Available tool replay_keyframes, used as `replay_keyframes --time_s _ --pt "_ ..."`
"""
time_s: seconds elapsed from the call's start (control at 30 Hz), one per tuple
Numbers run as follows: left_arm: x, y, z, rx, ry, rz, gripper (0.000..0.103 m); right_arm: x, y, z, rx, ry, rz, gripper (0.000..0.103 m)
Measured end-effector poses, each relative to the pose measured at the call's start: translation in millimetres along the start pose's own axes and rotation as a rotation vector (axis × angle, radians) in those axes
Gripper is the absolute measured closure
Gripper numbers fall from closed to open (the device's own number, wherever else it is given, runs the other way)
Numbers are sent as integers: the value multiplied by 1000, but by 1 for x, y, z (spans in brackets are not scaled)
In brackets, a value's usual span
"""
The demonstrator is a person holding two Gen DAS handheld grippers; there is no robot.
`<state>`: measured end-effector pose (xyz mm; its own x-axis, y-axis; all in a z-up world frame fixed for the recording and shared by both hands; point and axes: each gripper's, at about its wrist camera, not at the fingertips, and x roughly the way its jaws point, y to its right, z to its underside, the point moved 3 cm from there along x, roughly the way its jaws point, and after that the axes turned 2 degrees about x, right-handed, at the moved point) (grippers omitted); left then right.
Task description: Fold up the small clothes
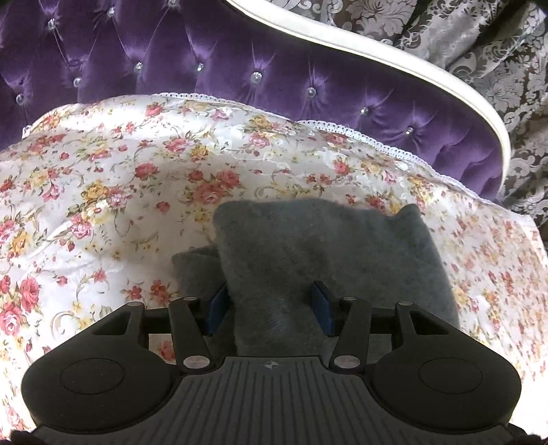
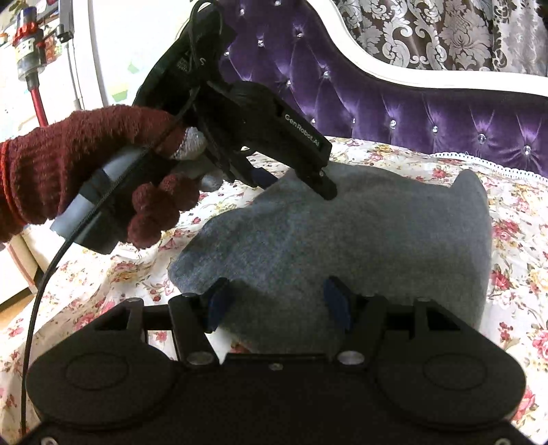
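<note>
A small grey fleece garment [image 1: 328, 253] lies bunched on the floral bedspread [image 1: 102, 191]. My left gripper [image 1: 270, 304] is open, its blue pads either side of a raised fold of the grey cloth. In the right wrist view the same garment [image 2: 359, 239] fills the middle. My right gripper [image 2: 275, 304] is open, its pads straddling the near edge of the cloth. The left gripper [image 2: 294, 185] also shows there, held by a red-gloved hand [image 2: 68, 164], its fingers pressing down onto the far left part of the garment.
A purple tufted headboard [image 1: 239, 68] with a white rim [image 1: 445, 78] stands behind the bed. Patterned grey curtains [image 2: 445, 30] hang behind it. A red vacuum [image 2: 30, 61] stands at far left. A black cable [image 2: 44, 280] hangs from the left gripper.
</note>
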<state>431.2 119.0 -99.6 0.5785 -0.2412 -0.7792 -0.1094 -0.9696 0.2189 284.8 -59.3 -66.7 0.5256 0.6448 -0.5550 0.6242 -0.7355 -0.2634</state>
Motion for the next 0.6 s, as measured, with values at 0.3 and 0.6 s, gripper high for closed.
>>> replay_keyframes --time_s 0.3,0.6 --pt "-1 7 -2 32 27 -37 80 -3 -5 0 -25 20 24 37" --pt "-2 2 -4 66 -1 -16 83 -19 -48 0 -306 91 99 31"
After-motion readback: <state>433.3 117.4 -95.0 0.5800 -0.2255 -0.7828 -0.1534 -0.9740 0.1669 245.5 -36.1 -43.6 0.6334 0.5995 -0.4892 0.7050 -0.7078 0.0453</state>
